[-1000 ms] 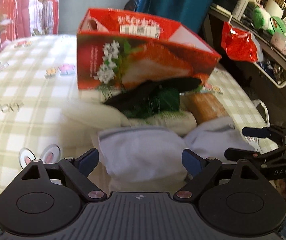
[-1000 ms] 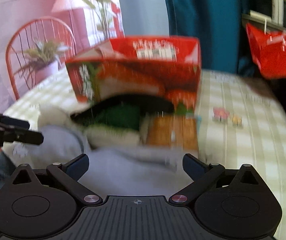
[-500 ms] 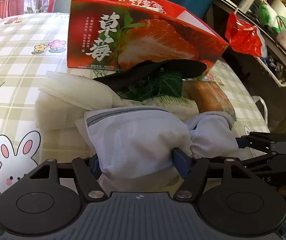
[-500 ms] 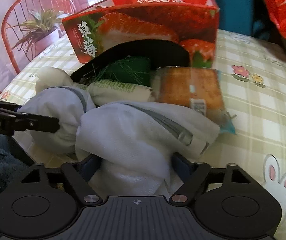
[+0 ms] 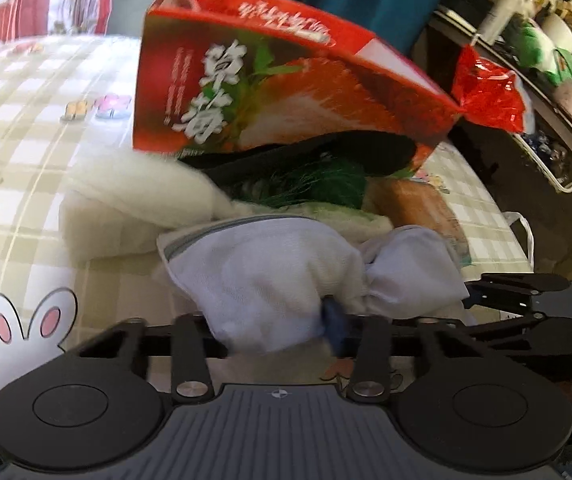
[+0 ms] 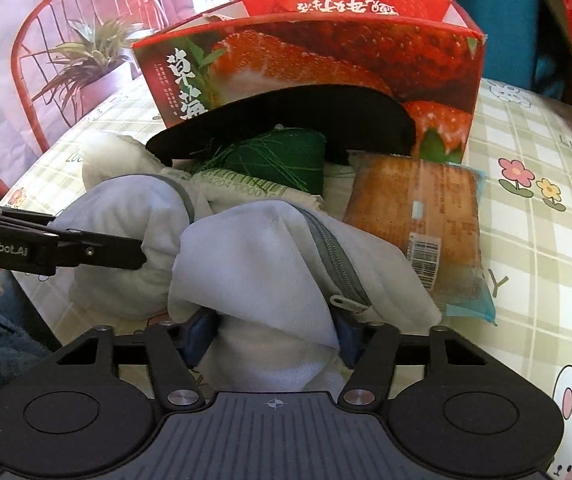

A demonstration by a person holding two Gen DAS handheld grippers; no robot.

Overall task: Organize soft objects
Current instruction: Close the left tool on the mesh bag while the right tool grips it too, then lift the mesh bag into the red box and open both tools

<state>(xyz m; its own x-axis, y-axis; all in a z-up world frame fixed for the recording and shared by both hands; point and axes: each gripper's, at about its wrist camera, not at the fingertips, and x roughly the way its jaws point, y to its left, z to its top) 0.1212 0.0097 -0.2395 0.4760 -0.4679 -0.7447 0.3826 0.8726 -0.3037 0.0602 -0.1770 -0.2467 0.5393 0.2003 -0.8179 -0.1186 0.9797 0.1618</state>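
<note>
Both grippers, left (image 5: pixel 275 322) & right (image 6: pixel 271 330), clenched on pale zip bag (image 6: pixel 253 248), near table (image 6: pixel 534 216) edge, front of red box (image 6: pixel 326 60). Lift together, level, w/o snagging zipper; clear pile behind.

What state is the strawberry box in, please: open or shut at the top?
Open. The box stands upright on the table, and the right wrist view shows its top edges with the inner far wall and printing visible; its contents cannot be seen.

Both grippers (image 5: pixel 273 320) (image 6: pixel 273 332) clamped on cloth.
</note>
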